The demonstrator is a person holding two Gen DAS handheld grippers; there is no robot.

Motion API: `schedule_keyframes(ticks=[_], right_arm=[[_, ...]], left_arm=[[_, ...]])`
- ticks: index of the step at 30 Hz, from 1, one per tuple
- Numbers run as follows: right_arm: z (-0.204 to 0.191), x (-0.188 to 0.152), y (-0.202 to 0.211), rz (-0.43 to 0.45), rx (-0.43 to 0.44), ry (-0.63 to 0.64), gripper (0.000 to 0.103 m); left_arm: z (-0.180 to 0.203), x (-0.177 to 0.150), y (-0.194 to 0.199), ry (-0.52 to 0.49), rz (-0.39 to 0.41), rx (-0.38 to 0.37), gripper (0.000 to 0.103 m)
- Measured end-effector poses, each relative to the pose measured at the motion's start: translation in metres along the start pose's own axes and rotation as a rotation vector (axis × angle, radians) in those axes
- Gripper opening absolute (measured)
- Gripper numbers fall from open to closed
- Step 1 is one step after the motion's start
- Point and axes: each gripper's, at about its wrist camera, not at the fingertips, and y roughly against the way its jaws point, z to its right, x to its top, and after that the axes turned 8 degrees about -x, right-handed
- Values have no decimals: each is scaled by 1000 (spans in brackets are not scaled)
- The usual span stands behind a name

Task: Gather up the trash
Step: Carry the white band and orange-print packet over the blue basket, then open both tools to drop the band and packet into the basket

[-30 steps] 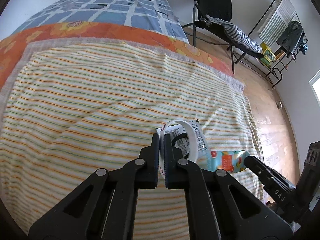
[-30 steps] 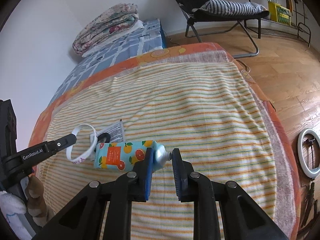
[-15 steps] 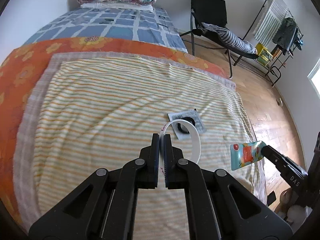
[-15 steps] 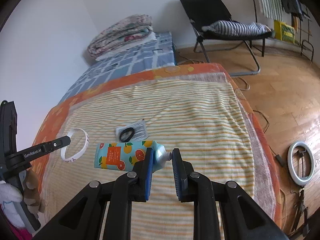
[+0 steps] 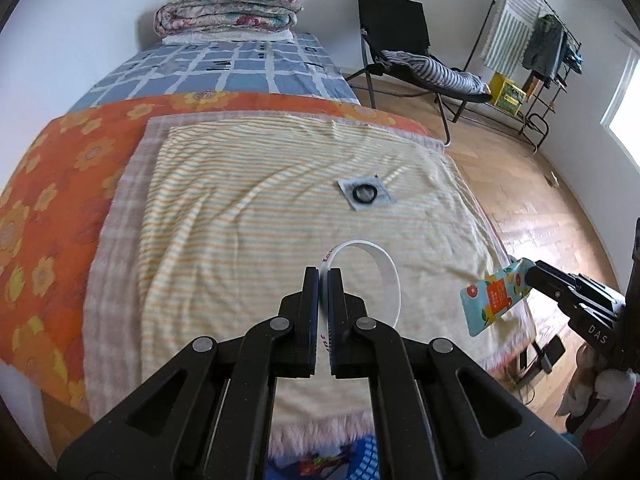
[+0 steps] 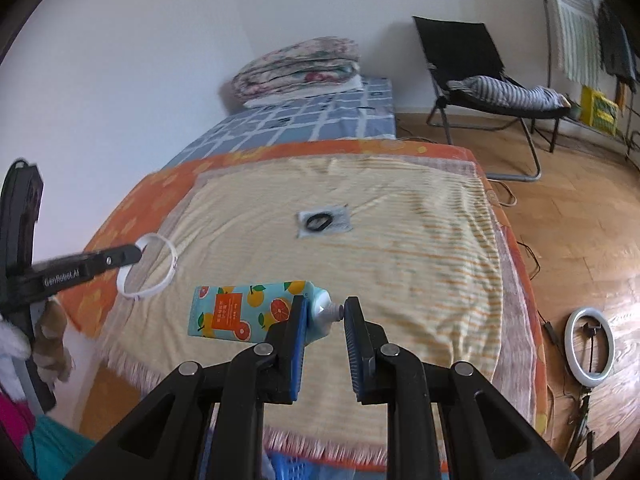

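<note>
My left gripper (image 5: 323, 272) is shut on a white paper ring (image 5: 386, 270), held in the air over the near end of the striped blanket (image 5: 240, 220). The same ring (image 6: 148, 266) hangs from the left gripper (image 6: 136, 254) in the right wrist view. My right gripper (image 6: 324, 308) is shut on the neck of a blue tube with orange fruit print (image 6: 236, 312), lifted off the bed. That tube (image 5: 494, 296) shows at the right of the left wrist view. A small clear packet with a black ring in it (image 5: 366, 194) lies flat on the blanket, also seen as the packet (image 6: 322, 222).
A blue basket (image 6: 288, 470) sits just below the bed's near edge. A folded quilt (image 5: 228, 10) lies at the far end. A black folding chair (image 5: 404, 48) and a clothes rack (image 5: 532, 40) stand on the wooden floor. A ring light (image 6: 592, 346) lies on the floor at right.
Both grippers have lifted and drawn back toward the near end of the bed with the ring and the tube. The packet, once right beside them, now lies well ahead on the blanket.
</note>
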Motion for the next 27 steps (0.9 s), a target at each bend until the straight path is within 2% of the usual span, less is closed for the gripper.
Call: schedule_keyframes(ticks=[8, 13, 27], right_arm=[[-37, -53, 27, -21, 36, 131, 18], [-52, -82, 30, -54, 57, 180, 18], [-86, -148, 19, -156, 81, 309, 18]], left_arm=[[-3, -60, 27, -11, -51, -20, 2], [-6, -94, 35, -6, -88, -26, 2], [-7, -162, 20, -41, -194, -19, 2]])
